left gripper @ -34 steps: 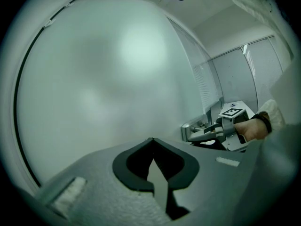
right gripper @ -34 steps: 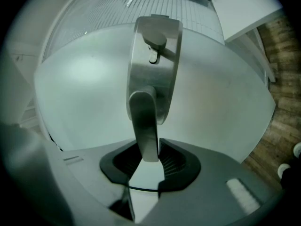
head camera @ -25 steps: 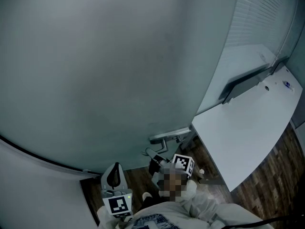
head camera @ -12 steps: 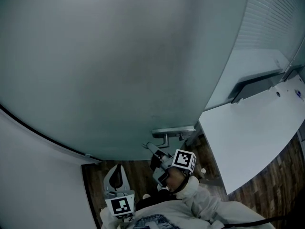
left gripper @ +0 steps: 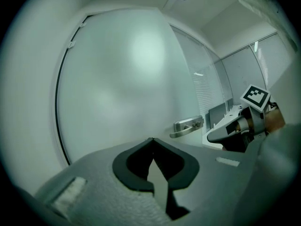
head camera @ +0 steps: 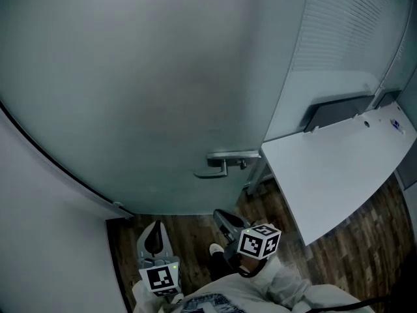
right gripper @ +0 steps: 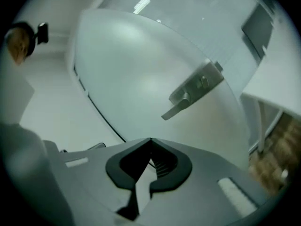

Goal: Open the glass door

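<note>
The frosted glass door (head camera: 130, 96) fills most of the head view. Its metal lever handle (head camera: 225, 162) sticks out near the door's right edge, with nothing touching it. My right gripper (head camera: 221, 217) hangs below the handle and apart from it, jaws shut and empty, its marker cube (head camera: 259, 241) behind. My left gripper (head camera: 154, 237) is lower left, near the floor edge of the door, also shut and empty. The handle (left gripper: 188, 126) and the right gripper (left gripper: 221, 134) show in the left gripper view. The right gripper view has the handle (right gripper: 190, 91) up ahead.
A white desk (head camera: 339, 175) stands right of the door, with a dark panel (head camera: 339, 113) behind it and a blind-covered glass wall (head camera: 345, 31). Dark wood floor (head camera: 195, 230) lies below. A white wall (head camera: 39, 240) borders the door at the left.
My right gripper has drawn back from under the handle toward the person and rolled; its jaws have closed. The left gripper shifted slightly. The handle now stands free.
</note>
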Tool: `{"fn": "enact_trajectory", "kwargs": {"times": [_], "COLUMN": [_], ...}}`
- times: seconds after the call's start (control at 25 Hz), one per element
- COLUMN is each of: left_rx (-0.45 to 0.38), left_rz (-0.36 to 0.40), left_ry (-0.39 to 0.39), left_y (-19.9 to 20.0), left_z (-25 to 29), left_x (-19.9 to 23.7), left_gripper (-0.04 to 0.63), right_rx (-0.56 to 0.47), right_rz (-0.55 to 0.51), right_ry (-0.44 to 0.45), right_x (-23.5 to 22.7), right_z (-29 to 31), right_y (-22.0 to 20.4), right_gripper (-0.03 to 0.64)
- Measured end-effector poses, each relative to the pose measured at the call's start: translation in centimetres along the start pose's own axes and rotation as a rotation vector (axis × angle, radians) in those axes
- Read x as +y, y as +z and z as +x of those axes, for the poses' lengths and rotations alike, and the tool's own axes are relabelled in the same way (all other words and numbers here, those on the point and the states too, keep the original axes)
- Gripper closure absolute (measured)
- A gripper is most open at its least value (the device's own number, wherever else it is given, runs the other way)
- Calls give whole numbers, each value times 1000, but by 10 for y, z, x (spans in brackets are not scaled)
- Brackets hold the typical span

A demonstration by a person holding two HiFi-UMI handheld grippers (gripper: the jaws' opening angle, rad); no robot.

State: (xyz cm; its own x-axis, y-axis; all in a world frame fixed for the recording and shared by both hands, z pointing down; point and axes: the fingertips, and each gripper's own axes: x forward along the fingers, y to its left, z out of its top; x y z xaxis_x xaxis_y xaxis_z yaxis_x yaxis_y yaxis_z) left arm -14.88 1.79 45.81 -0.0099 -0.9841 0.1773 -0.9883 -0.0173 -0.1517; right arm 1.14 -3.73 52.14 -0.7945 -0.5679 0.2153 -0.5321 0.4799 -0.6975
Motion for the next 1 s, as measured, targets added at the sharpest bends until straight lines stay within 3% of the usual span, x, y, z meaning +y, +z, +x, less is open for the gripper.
{"fn": "enact_trajectory", "kwargs": {"times": [0.12,0.24,0.56,0.76,1.0], "left_rx": [-8,2,23,9,12], "left_rz": [-4,-30,-66,-67,-59], "left_ry": [-7,-21,-107,-114,-132], "left_y": [-17,-33,-47,-40,-35], "left_z": [-45,-96,-187,-202,-210], "left_x": [1,-4,-45,-65,-106], "left_gripper": [591,591,591,591,591], "right_rx": [-38,-80,-127,-137,-126], "right_rz": [-240,-357,-449,-527,-546], "right_ry": [-66,-126,-248,-273,-276], "right_x": [28,59,101,111,101], "right_z": [-33,-73,-166,-206,-237], "right_y": [-19,-40,-77,-79,-82], "right_gripper": [611,612,612,612,612]}}
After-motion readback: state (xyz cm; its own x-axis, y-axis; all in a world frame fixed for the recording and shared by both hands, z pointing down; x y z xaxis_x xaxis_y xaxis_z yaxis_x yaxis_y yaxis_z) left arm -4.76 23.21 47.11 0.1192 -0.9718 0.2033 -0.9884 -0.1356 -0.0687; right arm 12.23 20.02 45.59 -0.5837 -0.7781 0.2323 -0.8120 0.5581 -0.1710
